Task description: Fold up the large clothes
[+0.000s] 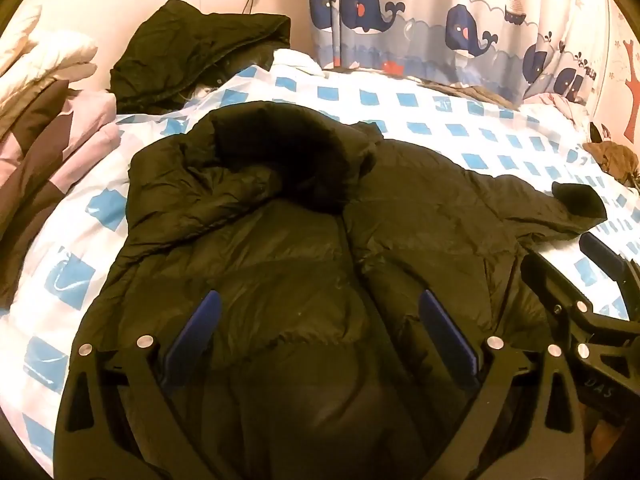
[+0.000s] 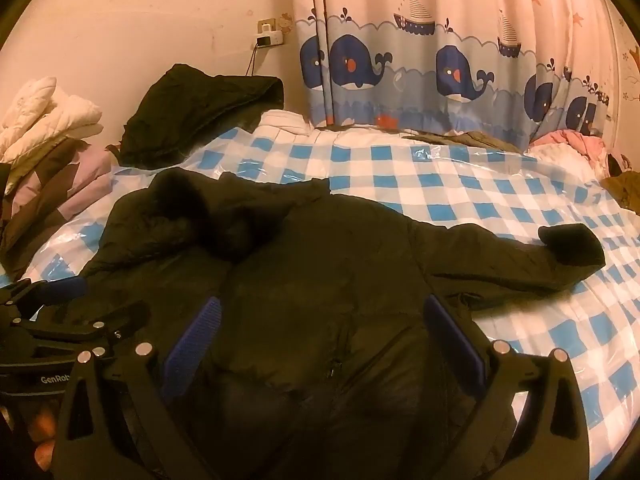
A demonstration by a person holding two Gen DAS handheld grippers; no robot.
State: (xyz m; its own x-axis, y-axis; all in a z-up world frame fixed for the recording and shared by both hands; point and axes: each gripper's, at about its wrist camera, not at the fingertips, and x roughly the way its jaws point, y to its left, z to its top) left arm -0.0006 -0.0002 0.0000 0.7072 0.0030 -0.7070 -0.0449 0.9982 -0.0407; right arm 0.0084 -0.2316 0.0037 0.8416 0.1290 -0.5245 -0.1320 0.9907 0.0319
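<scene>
A large black puffer jacket (image 1: 288, 248) lies face up on a bed with a blue-and-white checked cover (image 1: 460, 120). Its fur-trimmed hood (image 1: 288, 160) points to the far side. One sleeve with a dark cuff (image 2: 572, 248) stretches out to the right. My left gripper (image 1: 316, 300) is open and empty above the jacket's lower front. My right gripper (image 2: 320, 308) is open and empty above the jacket's (image 2: 320, 264) right half. Each gripper shows at the edge of the other's view: the right gripper in the left wrist view (image 1: 576, 264), the left gripper in the right wrist view (image 2: 104, 300).
A second dark garment (image 1: 192, 52) lies bunched at the far left of the bed. Folded clothes (image 2: 44, 128) are stacked at the left edge. A whale-print curtain (image 2: 440, 72) hangs behind the bed. More clothes (image 2: 576, 144) lie at the far right.
</scene>
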